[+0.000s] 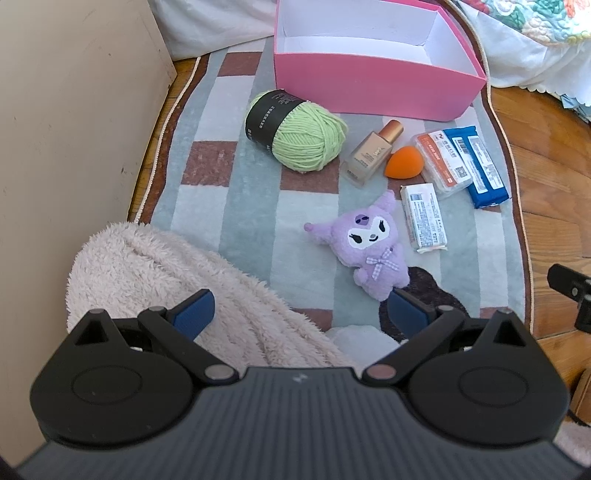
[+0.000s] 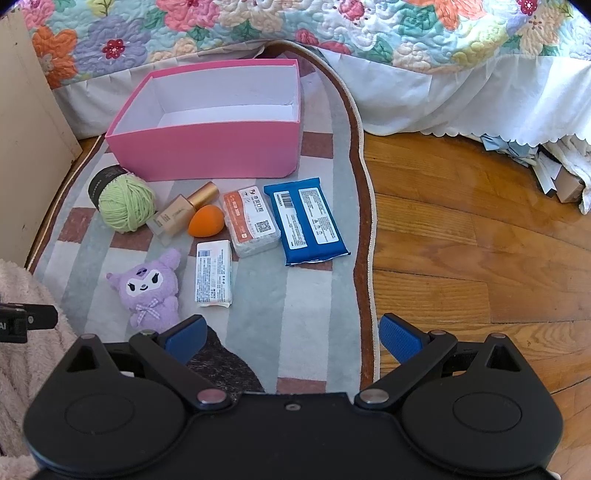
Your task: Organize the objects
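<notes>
An open pink box [image 1: 373,86] [image 2: 207,151] with nothing in it stands at the far end of a checked rug [image 1: 229,192] [image 2: 295,295]. In front of it lie a green yarn ball [image 1: 306,138] [image 2: 125,206], a foundation bottle [image 1: 369,153] [image 2: 181,212], an orange sponge [image 1: 404,162] [image 2: 207,221], an orange-labelled packet [image 1: 443,158] [image 2: 251,221], a blue wipes pack [image 1: 478,166] [image 2: 306,221], a white packet [image 1: 424,218] [image 2: 214,273] and a purple plush [image 1: 369,243] [image 2: 151,288]. My left gripper [image 1: 299,317] and right gripper [image 2: 291,336] hover above the rug's near end, both open with nothing between their fingers.
A fluffy cream sleeve or blanket [image 1: 177,280] [image 2: 18,332] lies at the near left. A beige cabinet wall [image 1: 74,129] stands left of the rug. A bed with a floral quilt [image 2: 332,33] is behind the box. Wooden floor [image 2: 480,240] lies to the right.
</notes>
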